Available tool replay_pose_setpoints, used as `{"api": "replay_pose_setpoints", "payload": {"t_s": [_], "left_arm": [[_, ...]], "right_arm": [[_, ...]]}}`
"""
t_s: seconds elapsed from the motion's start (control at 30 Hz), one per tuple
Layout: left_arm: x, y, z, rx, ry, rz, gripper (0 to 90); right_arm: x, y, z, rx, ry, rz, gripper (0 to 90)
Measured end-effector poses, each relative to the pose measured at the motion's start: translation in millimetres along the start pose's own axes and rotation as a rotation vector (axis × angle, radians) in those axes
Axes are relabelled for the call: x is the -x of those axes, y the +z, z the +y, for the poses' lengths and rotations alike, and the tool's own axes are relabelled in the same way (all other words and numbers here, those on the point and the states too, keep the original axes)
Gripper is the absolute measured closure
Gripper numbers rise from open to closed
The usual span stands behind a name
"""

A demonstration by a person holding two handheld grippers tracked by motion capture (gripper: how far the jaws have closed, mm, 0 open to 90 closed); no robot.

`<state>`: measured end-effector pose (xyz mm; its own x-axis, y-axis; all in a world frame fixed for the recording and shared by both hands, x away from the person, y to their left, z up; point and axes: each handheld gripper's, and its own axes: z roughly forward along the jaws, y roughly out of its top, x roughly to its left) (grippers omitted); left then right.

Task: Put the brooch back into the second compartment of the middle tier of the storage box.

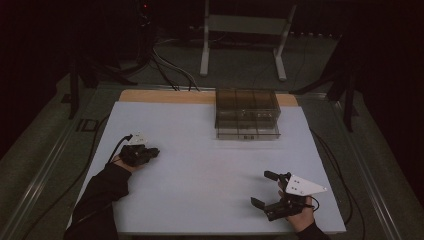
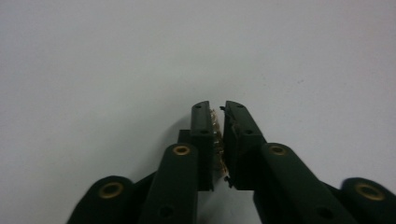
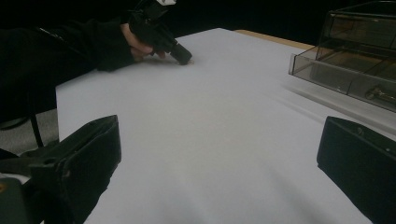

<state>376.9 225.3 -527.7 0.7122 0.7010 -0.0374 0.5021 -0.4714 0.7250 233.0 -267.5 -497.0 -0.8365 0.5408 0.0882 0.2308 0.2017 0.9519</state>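
Observation:
My left gripper (image 1: 153,151) rests low on the left of the white table (image 1: 200,170). In the left gripper view its jaws are pressed together on a thin gold-coloured piece (image 2: 216,140); what that piece is stays too small to tell. My right gripper (image 1: 261,188) hovers at the front right, its jaws spread wide with nothing between them. The right gripper (image 3: 219,163) looks across the table at the left gripper (image 3: 180,53) and the hand that holds it.
A smoky transparent drawer box (image 1: 247,112) stands at the back centre of the table. Its lowest drawer (image 3: 341,79) is pulled out a little, with a small gold thing (image 3: 380,93) inside. Cables and a white stand (image 1: 245,30) lie beyond the table.

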Motion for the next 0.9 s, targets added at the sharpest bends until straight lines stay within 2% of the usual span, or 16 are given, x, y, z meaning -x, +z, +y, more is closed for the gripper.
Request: {"api": "replay_pose_setpoints", "payload": {"t_s": [0.4, 0.6, 0.9], "left_arm": [[-1.9, -1.9, 0.8, 0.006, -0.038, -0.009, 87.2], [0.1, -2.5, 1.5, 0.009, -0.037, -0.018, 87.3], [8.3, -5.3, 8.3, 0.013, -0.015, -0.034, 87.3]], "right_arm": [[0.1, 0.3, 0.1, -0.001, -0.002, 0.002, 0.0], [0.8, -0.6, 0.2, 0.002, -0.001, 0.0, 0.0], [0.7, -1.4, 0.7, 0.007, 0.0, -0.002, 0.0]]}}
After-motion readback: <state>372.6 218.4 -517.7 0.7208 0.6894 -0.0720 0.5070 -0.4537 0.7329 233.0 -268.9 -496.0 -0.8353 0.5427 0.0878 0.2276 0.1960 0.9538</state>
